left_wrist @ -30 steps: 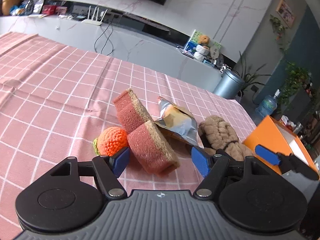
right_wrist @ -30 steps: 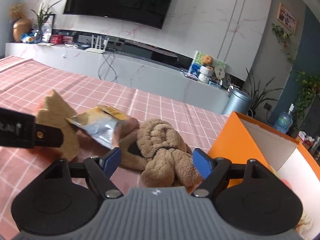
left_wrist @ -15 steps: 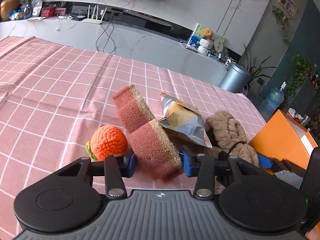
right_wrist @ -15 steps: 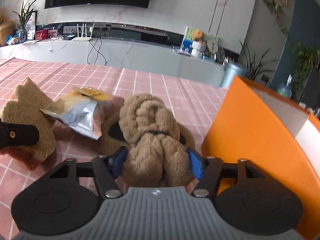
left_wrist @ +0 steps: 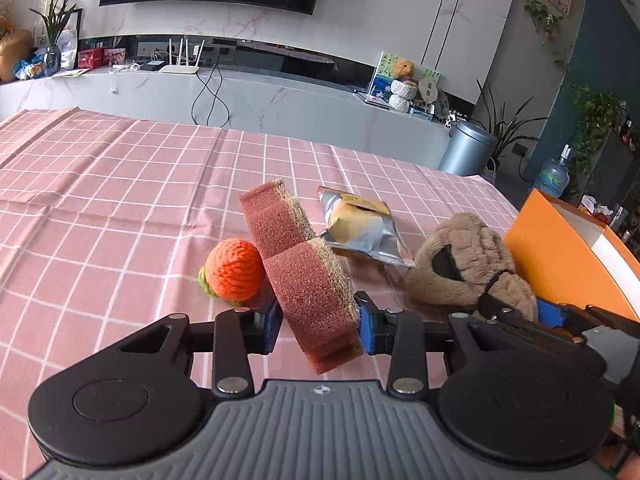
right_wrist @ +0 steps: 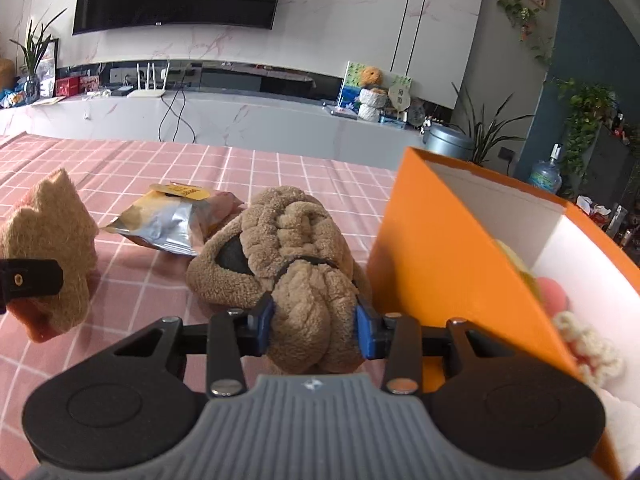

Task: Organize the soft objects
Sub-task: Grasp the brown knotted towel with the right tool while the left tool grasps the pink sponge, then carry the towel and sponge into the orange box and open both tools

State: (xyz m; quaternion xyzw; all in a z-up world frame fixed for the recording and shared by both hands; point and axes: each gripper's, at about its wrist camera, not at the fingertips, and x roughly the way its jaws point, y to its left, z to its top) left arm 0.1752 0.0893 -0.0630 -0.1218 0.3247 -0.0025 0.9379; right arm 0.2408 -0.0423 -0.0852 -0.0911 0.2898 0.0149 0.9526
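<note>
My left gripper (left_wrist: 318, 330) is shut on a red sponge with a tan scouring face (left_wrist: 308, 280) and holds it tilted over the pink checked cloth. The sponge also shows in the right wrist view (right_wrist: 52, 256). An orange crocheted ball (left_wrist: 236, 270) lies just left of it. My right gripper (right_wrist: 314, 326) is shut on a brown plush toy (right_wrist: 296, 256), which also shows in the left wrist view (left_wrist: 464, 264). An orange box (right_wrist: 452, 264) stands right beside the plush, with soft items inside.
A silver snack packet (left_wrist: 362, 226) lies on the cloth between sponge and plush; it also shows in the right wrist view (right_wrist: 168, 220). The pink checked tablecloth (left_wrist: 100, 200) stretches left and back. A grey TV console and a bin stand beyond the table.
Both grippers closed, the left on the sponge and the right on the plush toy. Both views have tipped up, so the sponge and the plush may have risen a little.
</note>
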